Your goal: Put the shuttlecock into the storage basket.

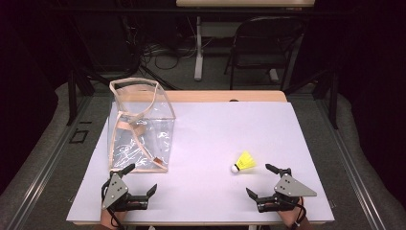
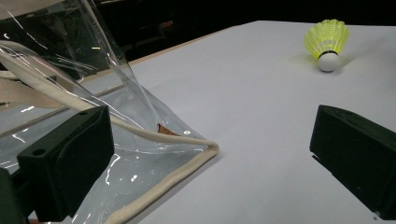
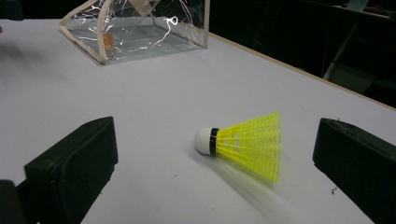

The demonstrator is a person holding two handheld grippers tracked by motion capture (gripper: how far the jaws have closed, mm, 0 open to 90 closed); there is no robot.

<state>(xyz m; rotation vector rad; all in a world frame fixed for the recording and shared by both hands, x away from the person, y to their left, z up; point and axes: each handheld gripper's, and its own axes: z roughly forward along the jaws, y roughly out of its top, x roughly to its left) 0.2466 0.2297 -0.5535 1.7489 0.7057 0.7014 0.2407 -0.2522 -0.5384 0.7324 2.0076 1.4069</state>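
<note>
Right, with both grippers spread and empty, your right gripper point(image 1: 262, 180) faces the yellow shuttlecock point(image 3: 243, 144), so close in squarely while your left gripper point(image 1: 140, 179) waits by the clear bag point(image 1: 139, 124).

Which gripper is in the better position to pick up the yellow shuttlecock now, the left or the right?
Probably the right. The right gripper is open and close to the shuttlecock, which lies on its side between its jaws in the right gripper view. The left gripper is open beside the clear bag, farther from the shuttlecock.
</note>
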